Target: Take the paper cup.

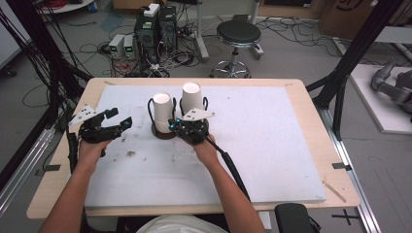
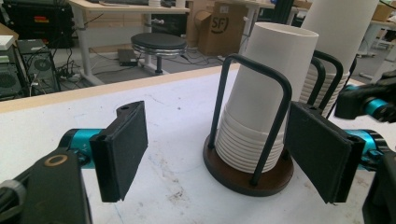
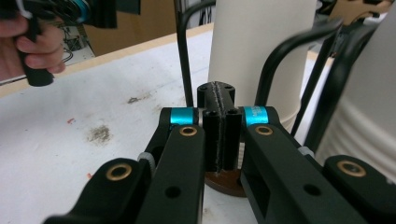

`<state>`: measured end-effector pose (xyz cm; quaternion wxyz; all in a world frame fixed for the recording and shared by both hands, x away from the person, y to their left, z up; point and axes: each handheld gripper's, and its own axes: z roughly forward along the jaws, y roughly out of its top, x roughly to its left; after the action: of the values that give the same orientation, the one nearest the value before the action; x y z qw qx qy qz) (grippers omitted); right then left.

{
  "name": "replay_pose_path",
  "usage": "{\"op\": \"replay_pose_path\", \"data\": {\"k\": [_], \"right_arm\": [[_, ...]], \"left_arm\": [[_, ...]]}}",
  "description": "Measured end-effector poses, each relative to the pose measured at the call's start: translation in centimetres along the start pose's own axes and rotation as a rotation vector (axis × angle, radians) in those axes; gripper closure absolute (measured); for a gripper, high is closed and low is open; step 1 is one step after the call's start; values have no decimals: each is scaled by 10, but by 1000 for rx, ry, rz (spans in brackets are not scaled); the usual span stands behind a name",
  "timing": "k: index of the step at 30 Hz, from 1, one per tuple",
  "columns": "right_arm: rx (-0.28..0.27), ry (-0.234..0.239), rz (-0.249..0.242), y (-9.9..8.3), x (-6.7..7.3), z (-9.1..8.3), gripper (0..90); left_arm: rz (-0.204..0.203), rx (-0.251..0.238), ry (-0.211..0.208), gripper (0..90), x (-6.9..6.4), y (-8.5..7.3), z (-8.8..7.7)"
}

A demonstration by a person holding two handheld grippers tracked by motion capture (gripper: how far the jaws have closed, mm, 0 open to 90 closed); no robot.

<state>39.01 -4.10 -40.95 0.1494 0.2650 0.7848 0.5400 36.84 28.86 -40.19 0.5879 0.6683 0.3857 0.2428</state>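
table: wooden table under a white mat, the mat stained with small dark marks near its left part.
cup stacks: two stacks of white paper cups, upside down, each on a round dark base with black wire hoops around it. the left stack leans a little; the right stack stands taller, just beside it. both sit near the middle of the mat, toward the far edge.
left stack, close: in the left gripper view the left stack rests on its brown base, a black hoop arching over the front of it; ribbed cup rims are layered at the bottom.
left gripper: left gripper held over the left part of the mat, apart from the stacks, pointing toward them. jaws spread wide; in the left gripper view the left stack shows between the two pads, nearer the right-side one, nothing pinched.
right gripper: right gripper sits right in front of the two stacks, at the base of them. in the right gripper view its jaws are pressed together pad to pad, nothing between them, the tips just in front of a white stack and the brown base.
hands: left hand and right hand grip the handles from the near side; forearms come in from the bottom edge.
floor beyond: black round stool, computer towers and loose cables.
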Motion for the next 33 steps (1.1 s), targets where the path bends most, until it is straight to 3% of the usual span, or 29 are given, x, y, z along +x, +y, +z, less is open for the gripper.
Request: {"op": "replay_pose_path", "data": {"k": [13,33], "right_arm": [[31,-14,34,-12,5,19,900],[95,-124,136,-20,15,42,900]], "left_arm": [[6,4,-4,220,-1,0,1],[13,13,-6,220,-3,0,2]]}}
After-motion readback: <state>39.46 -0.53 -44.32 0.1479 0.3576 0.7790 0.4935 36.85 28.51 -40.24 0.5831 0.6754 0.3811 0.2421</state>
